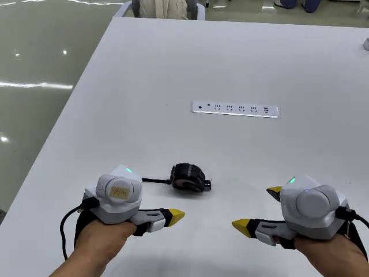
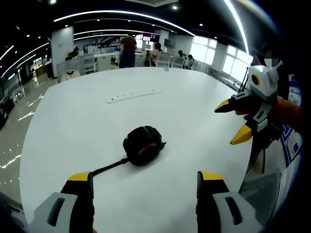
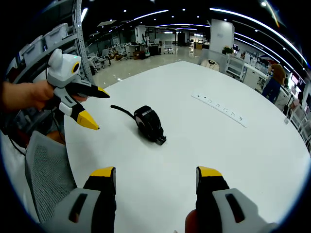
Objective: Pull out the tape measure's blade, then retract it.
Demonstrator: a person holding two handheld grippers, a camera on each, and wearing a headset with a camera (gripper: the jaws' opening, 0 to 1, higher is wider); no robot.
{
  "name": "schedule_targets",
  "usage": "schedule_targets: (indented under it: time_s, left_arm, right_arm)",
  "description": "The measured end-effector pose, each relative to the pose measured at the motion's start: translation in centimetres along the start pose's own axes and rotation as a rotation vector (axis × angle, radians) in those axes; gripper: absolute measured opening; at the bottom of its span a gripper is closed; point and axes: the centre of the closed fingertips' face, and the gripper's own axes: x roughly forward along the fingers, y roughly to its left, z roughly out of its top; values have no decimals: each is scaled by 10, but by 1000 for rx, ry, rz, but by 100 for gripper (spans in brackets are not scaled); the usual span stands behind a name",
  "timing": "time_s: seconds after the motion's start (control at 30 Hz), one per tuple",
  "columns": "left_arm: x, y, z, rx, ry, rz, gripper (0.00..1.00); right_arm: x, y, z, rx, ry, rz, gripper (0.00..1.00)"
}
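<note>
A black tape measure (image 1: 188, 178) lies on the white table (image 1: 230, 63), blade retracted, with its black wrist strap (image 1: 154, 180) trailing to the left. My left gripper (image 1: 162, 199) hovers open just left of and nearer than it. My right gripper (image 1: 258, 207) hovers open to its right, yellow tips pointing at it. In the left gripper view the tape measure (image 2: 142, 144) lies ahead of the open left gripper (image 2: 146, 177), with the right gripper (image 2: 229, 124) at the right. The right gripper view shows the tape measure (image 3: 149, 124) beyond the open right gripper (image 3: 155, 172), and the left gripper (image 3: 98, 110) at the left.
A white power strip (image 1: 234, 108) lies flat farther back on the table, past the tape measure. A chair (image 1: 164, 8) stands at the table's far end. A grey mesh chair (image 3: 48, 170) is at the near edge. Shiny floor lies beyond the left table edge.
</note>
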Motion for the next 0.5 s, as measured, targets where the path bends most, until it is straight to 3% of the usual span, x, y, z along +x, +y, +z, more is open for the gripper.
schedule_targets:
  time_s: [0.5]
  left_arm:
    - [17,2,7,82,15,-35,81]
  right_arm:
    - [16,-4,-3,-93,26,43,63]
